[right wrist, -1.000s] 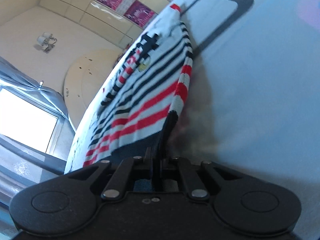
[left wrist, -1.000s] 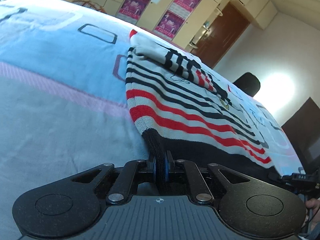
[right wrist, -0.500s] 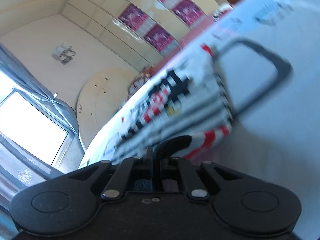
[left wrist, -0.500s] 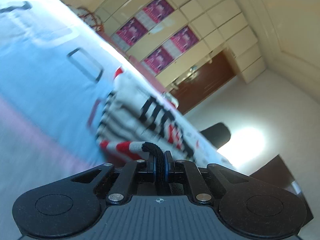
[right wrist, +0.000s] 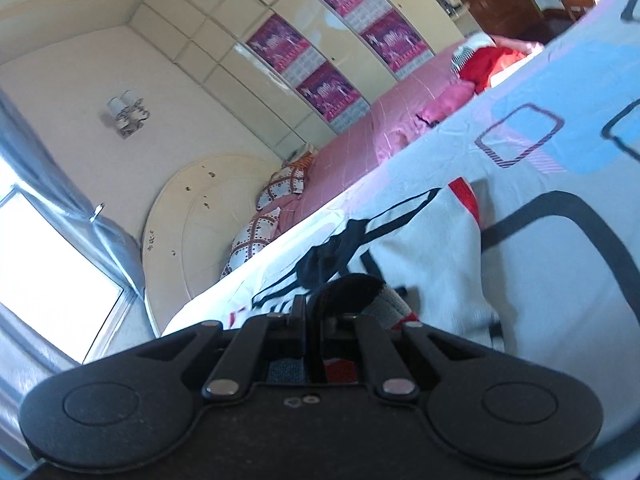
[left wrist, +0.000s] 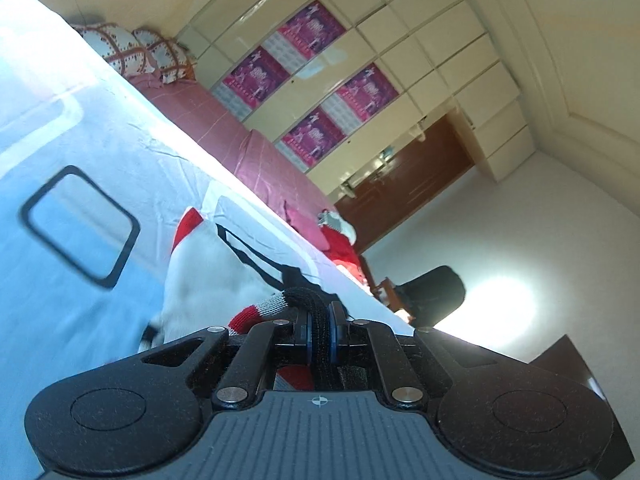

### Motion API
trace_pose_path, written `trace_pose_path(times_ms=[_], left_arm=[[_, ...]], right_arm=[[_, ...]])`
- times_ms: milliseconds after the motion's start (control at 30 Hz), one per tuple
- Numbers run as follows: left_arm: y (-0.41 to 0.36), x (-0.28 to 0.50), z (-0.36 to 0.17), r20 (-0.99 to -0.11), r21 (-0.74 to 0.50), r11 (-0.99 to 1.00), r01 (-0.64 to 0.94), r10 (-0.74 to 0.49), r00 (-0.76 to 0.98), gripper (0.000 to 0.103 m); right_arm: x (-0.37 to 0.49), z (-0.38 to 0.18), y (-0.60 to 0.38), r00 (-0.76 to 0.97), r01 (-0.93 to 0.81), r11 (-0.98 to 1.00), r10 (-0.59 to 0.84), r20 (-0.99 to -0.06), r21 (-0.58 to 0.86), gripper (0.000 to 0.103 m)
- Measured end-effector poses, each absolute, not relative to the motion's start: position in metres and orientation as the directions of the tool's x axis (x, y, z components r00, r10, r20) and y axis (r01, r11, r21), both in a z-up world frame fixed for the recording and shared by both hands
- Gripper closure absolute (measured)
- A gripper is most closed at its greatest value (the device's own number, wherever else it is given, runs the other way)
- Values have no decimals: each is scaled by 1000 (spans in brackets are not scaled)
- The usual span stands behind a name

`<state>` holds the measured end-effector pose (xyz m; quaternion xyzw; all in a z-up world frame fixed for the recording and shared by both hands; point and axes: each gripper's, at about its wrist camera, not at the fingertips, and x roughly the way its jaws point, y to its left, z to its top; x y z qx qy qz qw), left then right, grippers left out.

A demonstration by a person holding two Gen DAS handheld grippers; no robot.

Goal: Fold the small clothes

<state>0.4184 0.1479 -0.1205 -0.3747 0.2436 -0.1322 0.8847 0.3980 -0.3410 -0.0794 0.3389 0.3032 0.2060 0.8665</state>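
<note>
1. Left wrist view: the left gripper (left wrist: 320, 322) is clamped on the black hem (left wrist: 310, 300) of the striped sweater (left wrist: 208, 272). The garment's body lies straight ahead on the blue bedsheet (left wrist: 80, 152), its long axis running away toward the red collar (left wrist: 188, 224). Pillows (left wrist: 136, 52) sit well beyond; nothing blocks the path.

2. Right wrist view: the right gripper (right wrist: 316, 320) pinches the same hem (right wrist: 348, 286). The sweater (right wrist: 432, 248) stretches forward and rightward on the sheet (right wrist: 560, 280). Both grippers look equally near, so carrying the hem toward the collar seems unobstructed.
</note>
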Motion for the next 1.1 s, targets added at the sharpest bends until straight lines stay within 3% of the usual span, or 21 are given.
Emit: trace_pose_path(times_ms=[333, 467, 533, 600, 667, 700, 767, 1000, 1100], left_arm=[[145, 535, -187, -519, -711, 691, -130, -392, 759, 95], [154, 550, -202, -458, -796, 583, -162, -405, 792, 95], [147, 558, -202, -468, -779, 609, -148, -409, 784, 88], [143, 562, -201, -464, -760, 636, -131, -391, 795, 56], [144, 560, -193, -434, -755, 647, -110, -367, 823, 39], [145, 558, -187, -413, -742, 666, -80, -360, 837, 39], [144, 556, -175, -426, -680, 732, -40, -349, 835, 39], [102, 579, -151, -616, -266, 949, 170, -303, 727, 40], [89, 593, -158, -699, -178, 963, 204, -270, 662, 53]], right_arm=[[525, -165, -346, 616, -19, 612, 630, -473, 790, 96], [547, -177, -353, 650, 18, 571, 617, -443, 821, 79], [552, -175, -357, 672, 11, 559, 610, -420, 829, 68], [555, -169, -360, 693, -4, 581, 588, -416, 814, 45], [553, -161, -365, 715, -18, 613, 560, -418, 790, 40], [551, -157, -366, 717, -38, 627, 560, -416, 778, 40], [547, -149, -367, 713, -78, 668, 556, -427, 740, 41], [561, -137, -336, 653, -212, 798, 545, -526, 564, 47], [572, -140, -313, 609, -277, 844, 524, -596, 459, 51]])
